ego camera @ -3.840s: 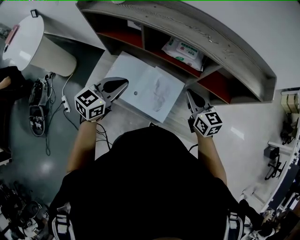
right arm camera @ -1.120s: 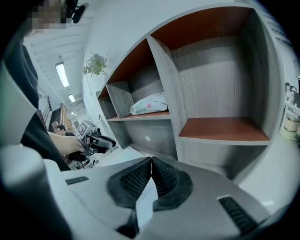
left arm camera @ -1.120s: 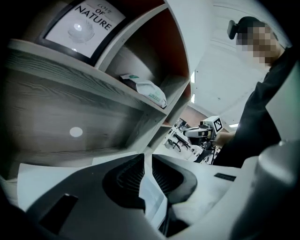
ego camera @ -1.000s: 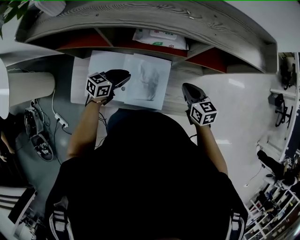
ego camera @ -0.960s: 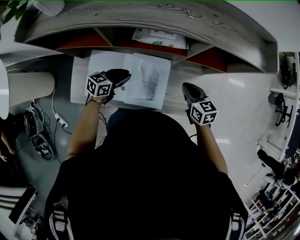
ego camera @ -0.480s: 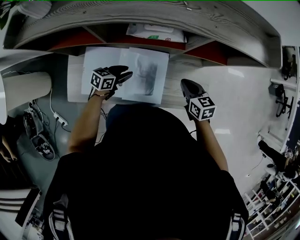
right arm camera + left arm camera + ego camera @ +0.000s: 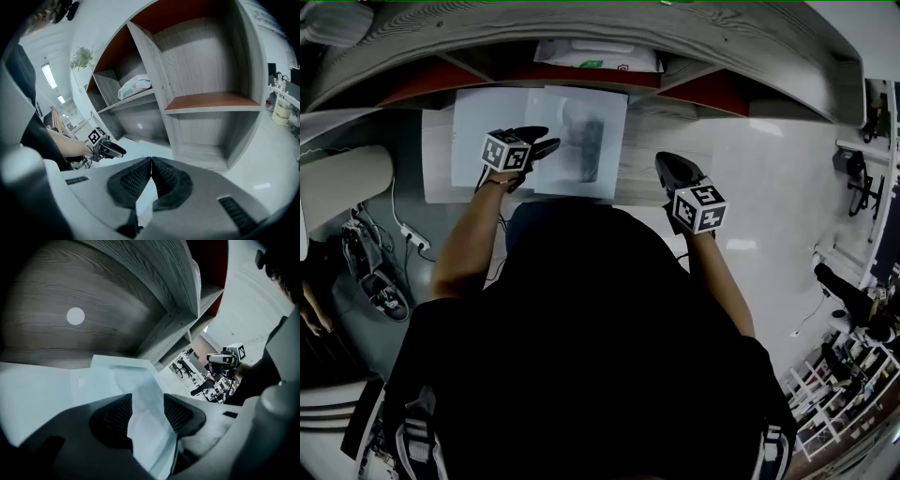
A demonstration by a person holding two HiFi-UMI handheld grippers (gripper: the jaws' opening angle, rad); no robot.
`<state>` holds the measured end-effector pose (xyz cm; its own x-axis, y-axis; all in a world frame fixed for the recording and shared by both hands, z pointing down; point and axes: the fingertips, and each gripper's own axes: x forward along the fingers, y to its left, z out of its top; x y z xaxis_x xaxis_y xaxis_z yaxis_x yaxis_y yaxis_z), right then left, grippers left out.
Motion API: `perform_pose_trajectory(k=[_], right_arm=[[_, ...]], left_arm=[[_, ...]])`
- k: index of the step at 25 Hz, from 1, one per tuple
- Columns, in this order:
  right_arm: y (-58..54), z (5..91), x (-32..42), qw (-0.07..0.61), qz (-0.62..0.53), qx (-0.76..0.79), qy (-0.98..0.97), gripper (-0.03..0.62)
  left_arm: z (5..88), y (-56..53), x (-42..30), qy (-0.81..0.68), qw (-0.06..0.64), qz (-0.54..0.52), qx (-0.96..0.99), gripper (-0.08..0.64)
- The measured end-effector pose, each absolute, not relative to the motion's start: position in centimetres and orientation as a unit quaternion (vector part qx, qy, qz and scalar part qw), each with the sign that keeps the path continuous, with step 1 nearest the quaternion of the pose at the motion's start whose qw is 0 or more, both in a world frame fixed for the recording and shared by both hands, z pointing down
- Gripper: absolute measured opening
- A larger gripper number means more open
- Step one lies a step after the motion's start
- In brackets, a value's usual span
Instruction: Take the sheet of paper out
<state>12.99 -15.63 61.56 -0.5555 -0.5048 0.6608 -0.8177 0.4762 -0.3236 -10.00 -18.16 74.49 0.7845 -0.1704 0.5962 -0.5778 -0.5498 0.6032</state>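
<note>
Grey wood-grain shelving (image 7: 581, 33) stands along the far edge of the worktop (image 7: 642, 173), with a packet (image 7: 595, 54) in its middle bay. The sheet of paper (image 7: 586, 141) lies flat on the worktop, its long axis running near to far. The left hand-held gripper (image 7: 546, 145) is clamped on the sheet's left edge, so the sheet extends to its right. The right hand-held gripper (image 7: 664, 161), jaws together on nothing, sits well apart at the right. I cannot tell whether the sheet overlaps a second white sheet (image 7: 478, 131) on the left. The person's head hides the worktop's near edge.
</note>
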Motion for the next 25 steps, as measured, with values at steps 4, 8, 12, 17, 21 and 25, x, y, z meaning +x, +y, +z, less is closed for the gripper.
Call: perform_pose_trajectory(k=[4, 8, 12, 17, 21, 25], right_arm=[[-15.4, 61.8, 13.5, 0.248, 0.323, 0.405, -0.819, 0.014], [-15.1, 62.2, 13.8, 0.25, 0.329, 0.408, -0.815, 0.012], [-14.5, 62.8, 14.3, 0.254, 0.336, 0.409, -0.81, 0.014], [-13.9, 62.9, 14.6, 0.255, 0.344, 0.409, -0.806, 0.014], [-13.5, 63.2, 15.1, 0.257, 0.347, 0.412, -0.803, 0.014], [-13.3, 63.2, 15.3, 0.254, 0.35, 0.413, -0.801, 0.014]], left_arm=[[76.2, -18.2, -9.7, -0.222, 0.419, 0.261, 0.841, 0.192], [77.2, -18.0, -9.2, -0.218, 0.416, 0.273, 0.839, 0.192], [78.5, -18.0, -8.9, -0.221, 0.418, 0.287, 0.833, 0.192], [80.8, -17.5, -9.1, -0.226, 0.423, 0.318, 0.818, 0.192], [81.7, -17.5, -8.7, -0.227, 0.423, 0.329, 0.813, 0.192], [82.4, -17.4, -8.3, -0.226, 0.423, 0.338, 0.81, 0.192]])
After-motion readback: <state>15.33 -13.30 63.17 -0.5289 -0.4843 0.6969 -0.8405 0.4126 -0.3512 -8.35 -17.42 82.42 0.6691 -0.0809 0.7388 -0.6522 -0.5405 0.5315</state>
